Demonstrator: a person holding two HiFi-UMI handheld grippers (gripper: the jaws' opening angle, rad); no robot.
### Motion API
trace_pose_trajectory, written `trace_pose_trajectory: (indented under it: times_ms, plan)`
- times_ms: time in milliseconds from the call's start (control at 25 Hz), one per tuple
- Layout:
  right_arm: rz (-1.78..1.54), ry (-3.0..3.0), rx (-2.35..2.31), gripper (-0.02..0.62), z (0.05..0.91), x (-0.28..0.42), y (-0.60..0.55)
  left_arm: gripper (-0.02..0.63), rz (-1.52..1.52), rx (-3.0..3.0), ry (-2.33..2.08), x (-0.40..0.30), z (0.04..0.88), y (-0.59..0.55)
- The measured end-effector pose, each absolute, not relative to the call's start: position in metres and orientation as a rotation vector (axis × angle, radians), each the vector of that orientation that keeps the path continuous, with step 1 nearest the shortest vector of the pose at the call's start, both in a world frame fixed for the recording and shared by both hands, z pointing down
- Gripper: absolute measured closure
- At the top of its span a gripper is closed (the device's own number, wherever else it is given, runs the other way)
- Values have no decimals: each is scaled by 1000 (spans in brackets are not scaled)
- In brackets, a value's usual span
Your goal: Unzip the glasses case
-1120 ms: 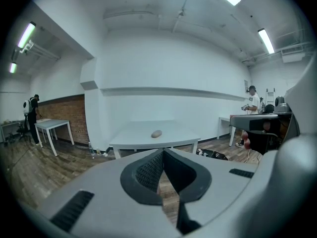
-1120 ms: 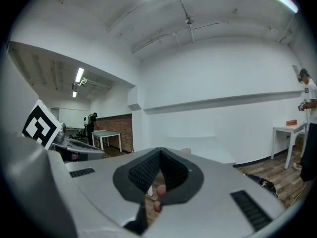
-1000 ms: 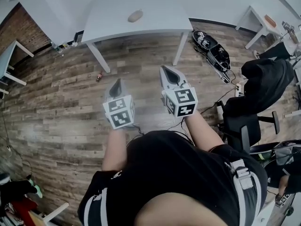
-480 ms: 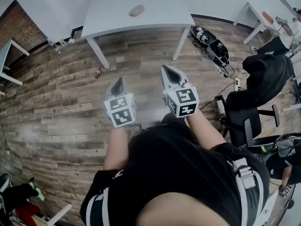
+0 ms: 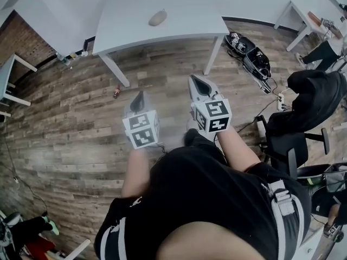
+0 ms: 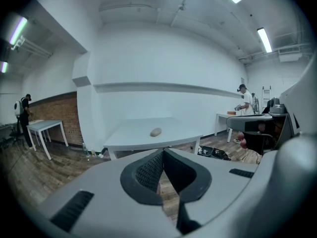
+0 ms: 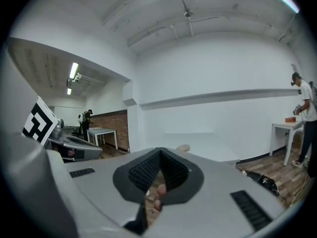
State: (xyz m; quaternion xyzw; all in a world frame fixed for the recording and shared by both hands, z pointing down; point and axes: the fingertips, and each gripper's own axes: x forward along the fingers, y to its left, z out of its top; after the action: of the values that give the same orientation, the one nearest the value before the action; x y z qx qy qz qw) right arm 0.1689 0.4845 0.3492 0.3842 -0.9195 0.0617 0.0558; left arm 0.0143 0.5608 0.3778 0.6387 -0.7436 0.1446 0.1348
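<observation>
Seen from above: a person on a brown wood-plank floor (image 5: pixel 70 118) holds two grey grippers out toward a white rectangular table (image 5: pixel 184 7).

The small tan oval glasses case (image 5: pixel 157 18) lies alone near the middle of the tabletop, well apart from both grippers and untouched. The left gripper (image 5: pixel 140 94) is clenched, its dark ribbed pads meeting at the tips and gripping nothing. The right gripper (image 5: pixel 193 78), just beside it, is clenched the same way and also grips nothing. Both point toward the table. Black bags (image 5: pixel 248 53) lie on the floor by the table's right leg, and a black office chair (image 5: pixel 293 140) draped with dark clothing stands at the right.
</observation>
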Motion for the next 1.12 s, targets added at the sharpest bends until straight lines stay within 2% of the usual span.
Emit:
trace_pose_trajectory:
  times_ms: [200,560,920,1120]
  plan:
    - [216,-2806,1190,591,345,178,393,601,532,1859,-2195,15,366,472]
    - [248,-2811,1099,591,346,181,244,601,550,1794,-2208,21,361,326]
    - [237,-2826,998,591,348,175,146,601,519,1754,-2219,24,365,226]
    - [251,-2795,986,591,359,148,95,601,494,1767,-2210,-4,372,169]
